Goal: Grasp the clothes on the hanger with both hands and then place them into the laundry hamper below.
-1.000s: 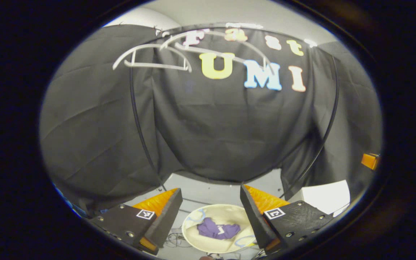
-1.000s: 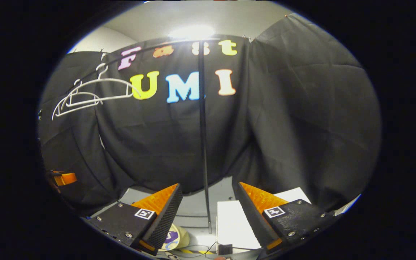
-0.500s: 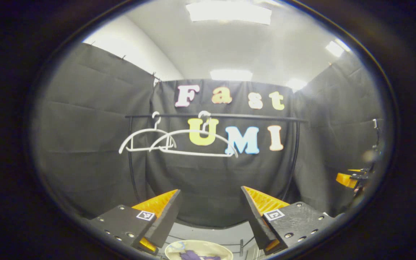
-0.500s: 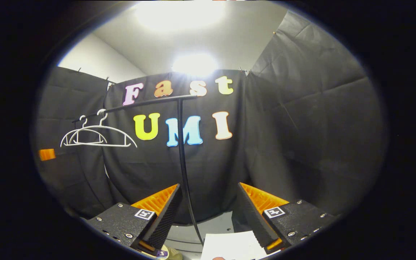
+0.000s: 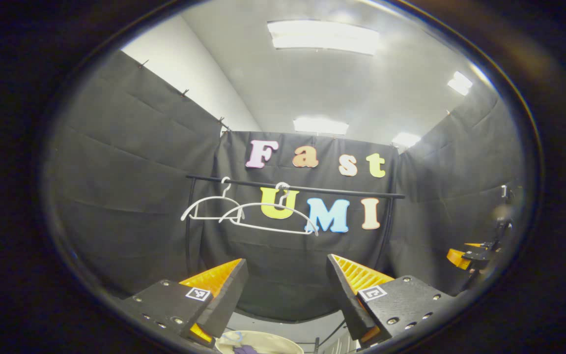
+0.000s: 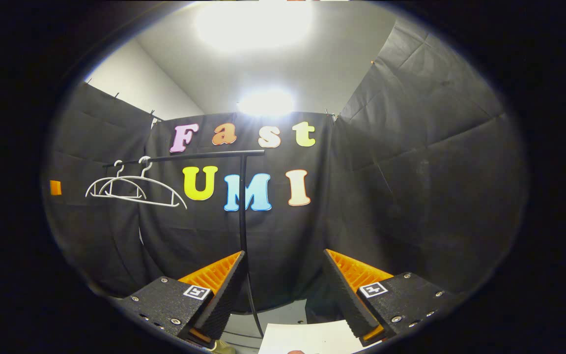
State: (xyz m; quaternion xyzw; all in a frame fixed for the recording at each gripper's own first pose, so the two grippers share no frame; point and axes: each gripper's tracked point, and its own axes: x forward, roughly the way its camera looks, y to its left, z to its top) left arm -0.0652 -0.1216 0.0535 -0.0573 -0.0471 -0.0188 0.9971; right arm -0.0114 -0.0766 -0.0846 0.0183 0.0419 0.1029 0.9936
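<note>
Both hangers (image 5: 251, 216) on the rail (image 5: 295, 188) bare, purple clothes (image 5: 244, 349) already in hamper (image 5: 283, 341) below rail (soft, light, pinch a bunched fold if regrabbing); left gripper (image 5: 285, 290) and right gripper (image 6: 283, 287) wide open, empty.

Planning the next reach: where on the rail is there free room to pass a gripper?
Free: the rail stretch between the nearer hanger and the right-hand post, and the space under both hangers. Crowded: the rail's other end, where the two hangers overlap.
</note>
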